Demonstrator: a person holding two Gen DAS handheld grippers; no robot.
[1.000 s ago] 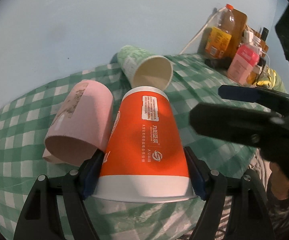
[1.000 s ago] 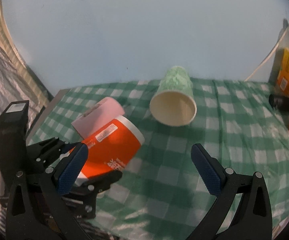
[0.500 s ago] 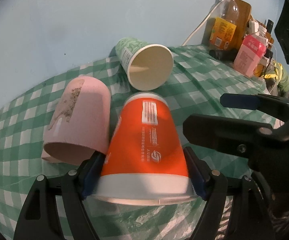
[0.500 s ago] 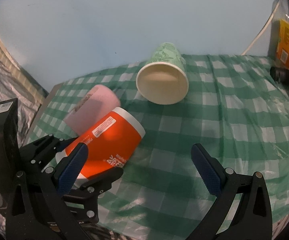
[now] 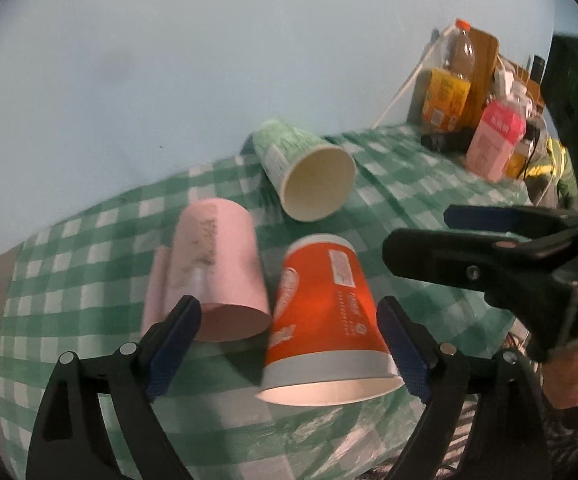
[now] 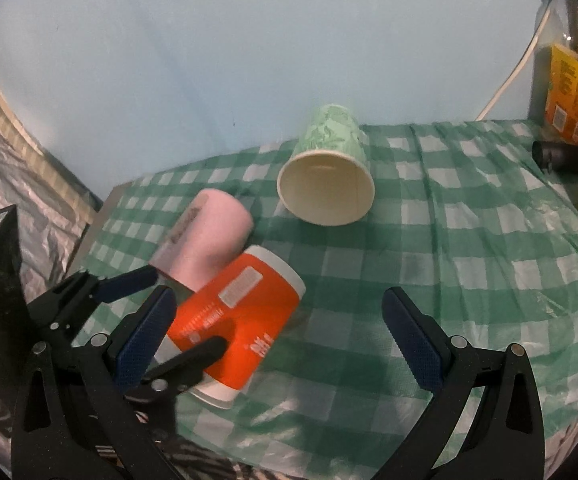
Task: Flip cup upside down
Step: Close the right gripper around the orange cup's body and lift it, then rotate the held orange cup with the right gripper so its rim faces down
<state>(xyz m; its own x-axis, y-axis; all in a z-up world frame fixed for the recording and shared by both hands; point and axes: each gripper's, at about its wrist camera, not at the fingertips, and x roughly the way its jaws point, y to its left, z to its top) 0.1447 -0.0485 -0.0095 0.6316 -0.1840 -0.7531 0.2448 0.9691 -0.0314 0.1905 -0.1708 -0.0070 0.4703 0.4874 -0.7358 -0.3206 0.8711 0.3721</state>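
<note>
The left hand-held gripper (image 5: 289,344) has just let go of the orange paper cup with the white rim band (image 5: 325,316). Half a second ago its blue-padded fingers (image 5: 173,340) clamped the cup's wide end from both sides. Now the jaws stand wide. The 9 o'clock pad is well clear of the cup wall. The 3 o'clock pad sits just beside the rim; contact there cannot be confirmed.

The orange cup lies on its side on the green-and-white checked surface (image 5: 89,256), tilted, with its open mouth facing the left camera and its closed base pointing toward 12 o'clock. In the right wrist view the cup (image 6: 241,312) appears at 8 o'clock, between the open jaws of the left tool. The pale pink paper cup (image 5: 217,268) lies against it at 9 o'clock, and this pink cup sits further from the left tool than before. The green patterned paper cup (image 5: 309,176) lies on its side at 12 o'clock, mouth toward the cameras.

The right hand-held gripper (image 6: 281,340) hovers wide open and holds nothing, as it did a second ago.

Consequence for the task: the cup is not inverted, since the mouth faces sideways rather than down. In my judgement the release is a regrip or an abandoned attempt. A fresh grasp on the cup wall and a rotation to mouth-down are required. The loose cup may roll against the pink one.
</note>
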